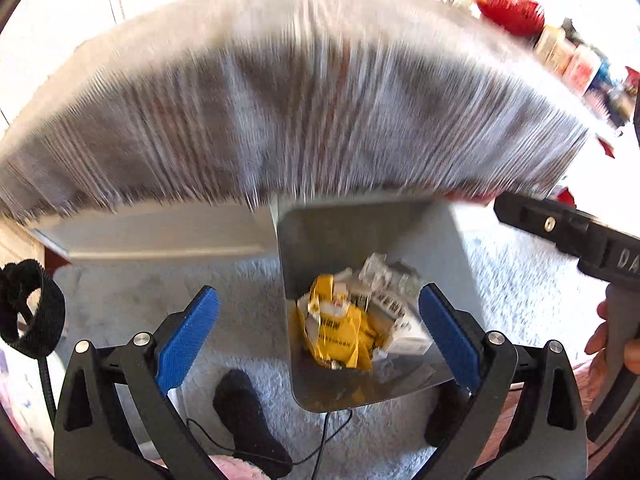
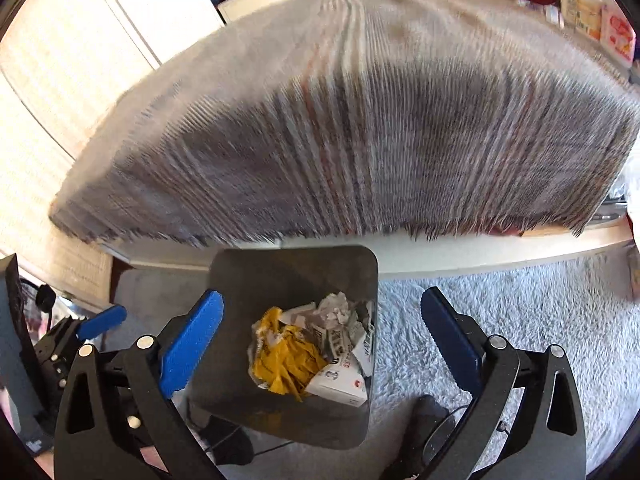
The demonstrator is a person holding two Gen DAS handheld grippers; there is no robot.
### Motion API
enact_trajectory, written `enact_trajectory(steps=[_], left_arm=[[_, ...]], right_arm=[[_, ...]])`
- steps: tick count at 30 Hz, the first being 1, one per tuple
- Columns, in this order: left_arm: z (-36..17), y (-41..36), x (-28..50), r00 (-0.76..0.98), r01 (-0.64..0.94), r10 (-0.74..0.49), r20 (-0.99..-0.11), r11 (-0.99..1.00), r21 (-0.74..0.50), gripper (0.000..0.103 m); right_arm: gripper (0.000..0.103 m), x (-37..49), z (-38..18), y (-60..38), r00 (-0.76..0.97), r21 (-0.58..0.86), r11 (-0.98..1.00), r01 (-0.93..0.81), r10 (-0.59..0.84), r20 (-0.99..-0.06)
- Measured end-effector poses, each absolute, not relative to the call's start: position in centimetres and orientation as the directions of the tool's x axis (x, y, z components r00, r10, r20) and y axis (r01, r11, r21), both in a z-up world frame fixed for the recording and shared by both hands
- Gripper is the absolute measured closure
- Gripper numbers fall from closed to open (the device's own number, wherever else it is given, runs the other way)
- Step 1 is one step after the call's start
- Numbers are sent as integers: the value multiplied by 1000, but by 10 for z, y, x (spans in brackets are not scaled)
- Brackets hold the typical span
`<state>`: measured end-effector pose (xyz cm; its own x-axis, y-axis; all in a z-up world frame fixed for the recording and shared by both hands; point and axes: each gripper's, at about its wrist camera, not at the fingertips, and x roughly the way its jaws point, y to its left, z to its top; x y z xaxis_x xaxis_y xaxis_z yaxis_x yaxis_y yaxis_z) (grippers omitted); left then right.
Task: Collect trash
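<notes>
Home: shaggy rug (image 2: 520,320), cluttered shelves (image 1: 580,60).

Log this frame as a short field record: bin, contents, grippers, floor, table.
bin: grey bin on the rug, under the table edge
contents: yellow wrapper, crumpled paper, white box
left gripper: open, empty, above the bin
right gripper: open, empty, above the bin
floor: pale shaggy rug
table: grey cloth, blurred

The square grey metal bin (image 2: 294,276) stands on the pale shaggy carpet (image 2: 520,312) below me, just before the cloth-covered surface (image 2: 360,120). Crumpled yellow and white paper trash (image 2: 308,352) lies in it. A red basket (image 1: 512,12) sits on the surface's far right.
</notes>
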<state>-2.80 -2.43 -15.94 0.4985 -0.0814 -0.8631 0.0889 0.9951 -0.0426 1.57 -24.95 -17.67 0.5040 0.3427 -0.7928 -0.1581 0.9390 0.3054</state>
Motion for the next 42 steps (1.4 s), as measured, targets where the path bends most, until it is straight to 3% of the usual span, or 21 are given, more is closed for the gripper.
enact_trajectory(steps=[7,20,29,42], left_arm=[[-76,-11,-45,664,50,-11,-748,998,30,8],[12,17,-49,824,-14,34,-565,999,41,8],[18,24,-49,885,-37,44,-464,999,24,8],[-14,29,-28,859,-38,27,-512,999,-11,8]], right_arm=[[3,-9,-108,-266,657,232,951,-203,308,-688],[3,-27,-15,-308,836,130,979,-158,202,-510],[3,-31,-8,-318,909,139,984,-108,154,-386],[3,-17,-30,-313,916,129,991,-38,86,-392]])
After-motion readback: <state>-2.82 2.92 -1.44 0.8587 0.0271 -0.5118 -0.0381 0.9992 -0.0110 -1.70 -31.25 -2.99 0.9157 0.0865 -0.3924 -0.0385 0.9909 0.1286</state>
